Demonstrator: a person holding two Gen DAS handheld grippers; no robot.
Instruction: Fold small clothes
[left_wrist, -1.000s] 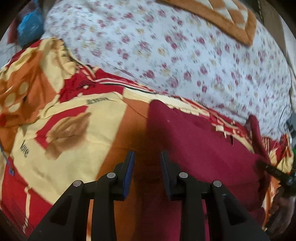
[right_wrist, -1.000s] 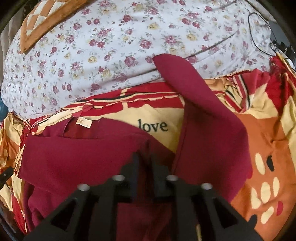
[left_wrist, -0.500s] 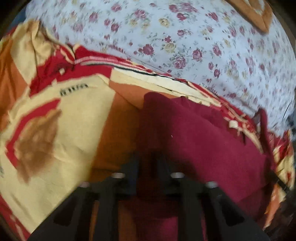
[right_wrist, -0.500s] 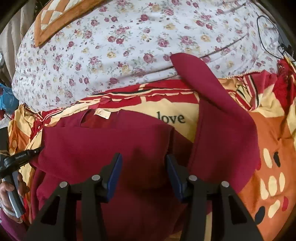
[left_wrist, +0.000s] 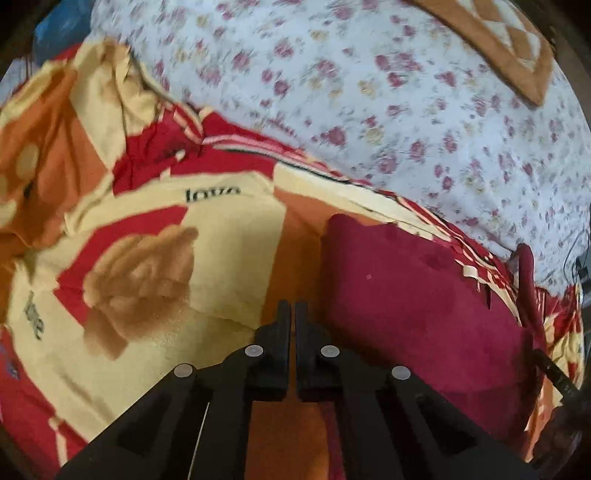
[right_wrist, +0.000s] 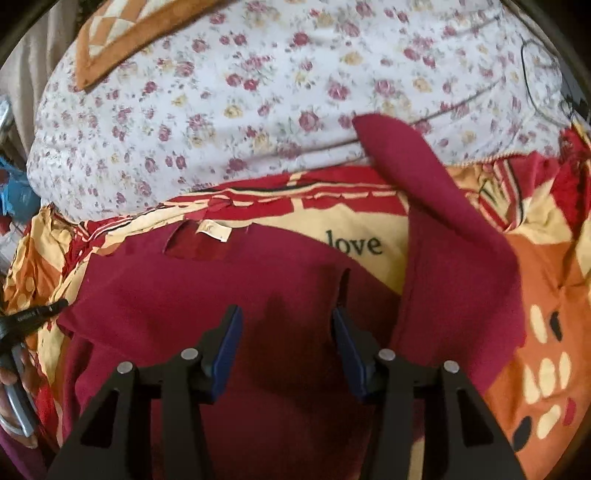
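Lying spread on a patterned bedspread (right_wrist: 546, 295) is a maroon top (right_wrist: 207, 295), its neckline and pale collar label (right_wrist: 214, 232) toward the far side. One long sleeve (right_wrist: 443, 236) runs up and away at the right of the right wrist view, and its cuff end rests on the floral sheet (right_wrist: 258, 92). The near-left part of the garment looks folded over itself, with a straight edge crossing the body. Seen from the left wrist view, the same maroon top (left_wrist: 417, 306) fills the lower right, ending in a straight left edge against the orange and cream bedspread (left_wrist: 155, 295). The left gripper (left_wrist: 289, 314) has its jaws pressed nearly together with only a thin slit between them, and nothing is visibly caught there; it sits over the bedspread just beside the garment's left edge. The right gripper (right_wrist: 288, 325) is spread wide, its blue-padded fingers (right_wrist: 231, 332) above the middle of the garment and holding nothing. Printed on the bedspread beyond the top is the word "love" (right_wrist: 356, 243). Farther out, the floral sheet (left_wrist: 369, 92) covers the bed, and a brown-bordered quilted cushion (right_wrist: 122, 40) lies on it.
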